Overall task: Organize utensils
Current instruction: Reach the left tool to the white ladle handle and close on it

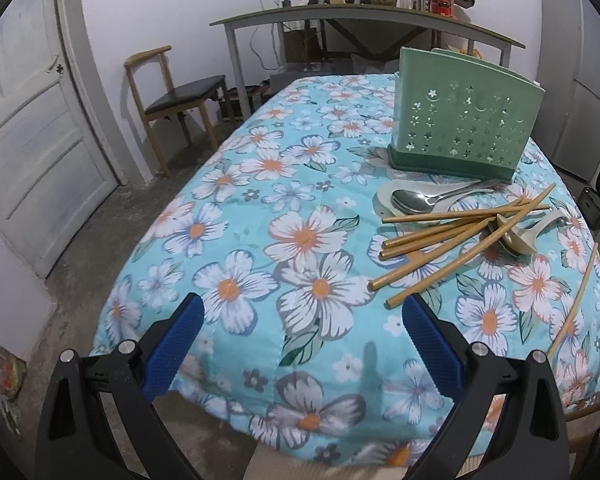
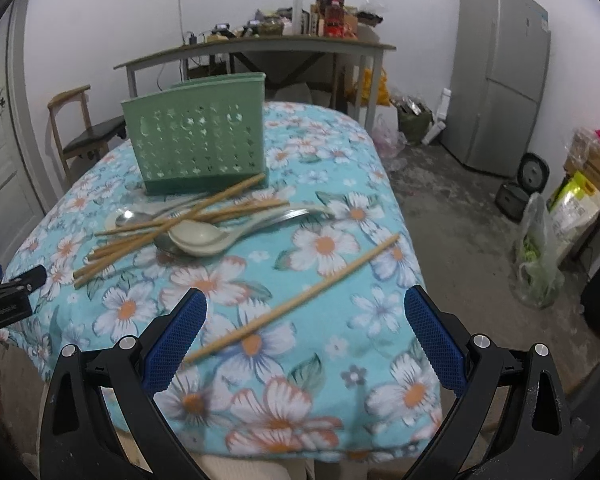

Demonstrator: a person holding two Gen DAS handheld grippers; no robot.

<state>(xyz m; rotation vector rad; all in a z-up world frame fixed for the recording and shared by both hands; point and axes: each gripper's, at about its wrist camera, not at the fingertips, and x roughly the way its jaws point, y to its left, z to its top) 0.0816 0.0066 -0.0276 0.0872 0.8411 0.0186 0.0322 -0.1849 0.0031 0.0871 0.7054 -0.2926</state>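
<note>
The green perforated utensil holder (image 1: 464, 128) stands upright on the bench (image 1: 260, 208), which is covered by a turquoise cloth printed with white flowers, and everything else is placed here against that holder. Just in front of its base lies a loose heap of bamboo chopsticks (image 1: 452, 236), crossed over one another and mixed with a metal spoon (image 1: 414, 200) and pale ceramic soup spoons (image 2: 198, 236); one chopstick tip in the right wrist view reaches up to touch the holder's lower edge. A single chopstick (image 2: 296, 300) lies apart from the heap, farther from the holder and toward the near right edge of the bench, angled diagonally. The left claw (image 1: 300, 344) hangs above the near edge of the bench, well short of the holder, its blue pads (image 1: 172, 356) spread wide with nothing between them; the closest chopstick ends lie just beyond its right pad. The right claw (image 2: 304, 336) is likewise spread wide and empty, hovering over the near end of the lone chopstick, whose lower tip lies close to the left pad, though contact cannot be judged. Behind the holder stand a wooden chair (image 1: 172, 96) and a cluttered side table (image 2: 260, 46); to the holder's right is a grey refrigerator (image 2: 500, 76).
</note>
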